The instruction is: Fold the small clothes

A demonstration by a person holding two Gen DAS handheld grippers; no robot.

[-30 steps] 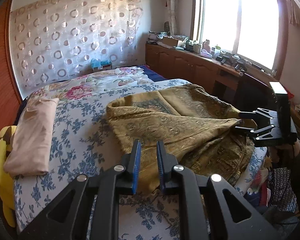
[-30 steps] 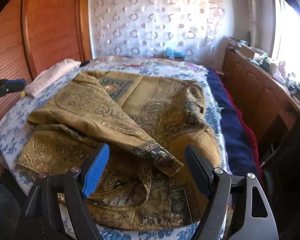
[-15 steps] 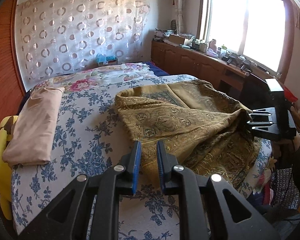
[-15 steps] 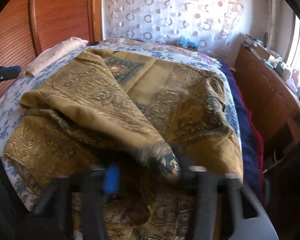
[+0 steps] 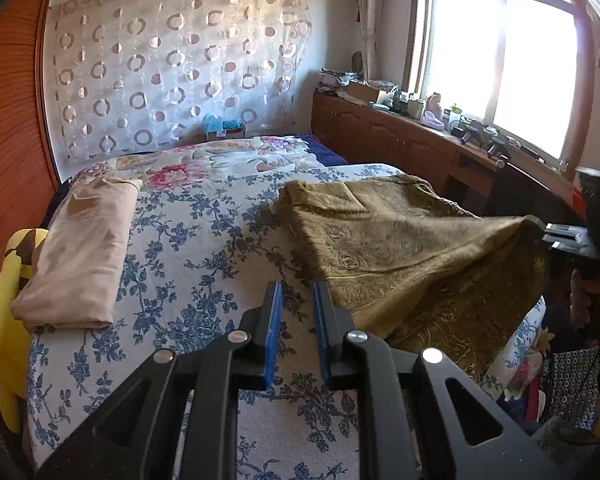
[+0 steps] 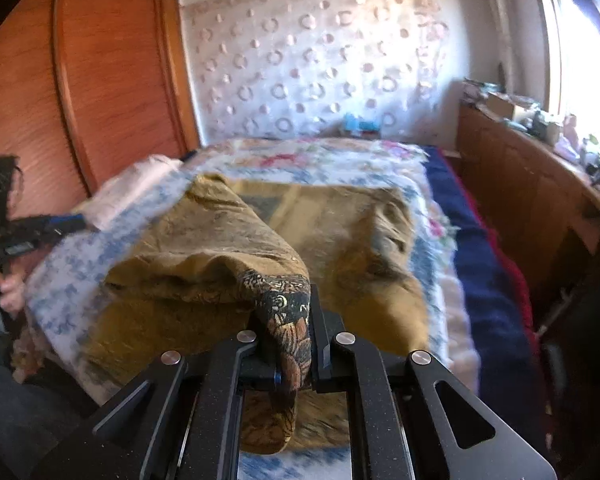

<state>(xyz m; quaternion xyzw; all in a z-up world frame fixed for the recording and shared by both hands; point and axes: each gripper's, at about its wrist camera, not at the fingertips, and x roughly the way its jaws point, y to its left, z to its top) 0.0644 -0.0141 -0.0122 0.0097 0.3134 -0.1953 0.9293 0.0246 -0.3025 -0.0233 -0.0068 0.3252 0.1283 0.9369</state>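
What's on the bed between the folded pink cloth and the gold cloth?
Nothing but bare flowered bedspread lies between the folded pink cloth and the gold cloth; the left wrist view shows it.

A floral bedspread [image 5: 188,248] fills the centre of the left wrist view. At nine o'clock a folded beige cloth [image 5: 80,252] lies on it, a yellow plush toy [image 5: 4,312] just beside its left edge. At twelve o'clock hangs a circle-patterned curtain [image 5: 172,68]. At two o'clock a cluttered wooden cabinet [image 5: 400,136] runs under the window [image 5: 496,60].
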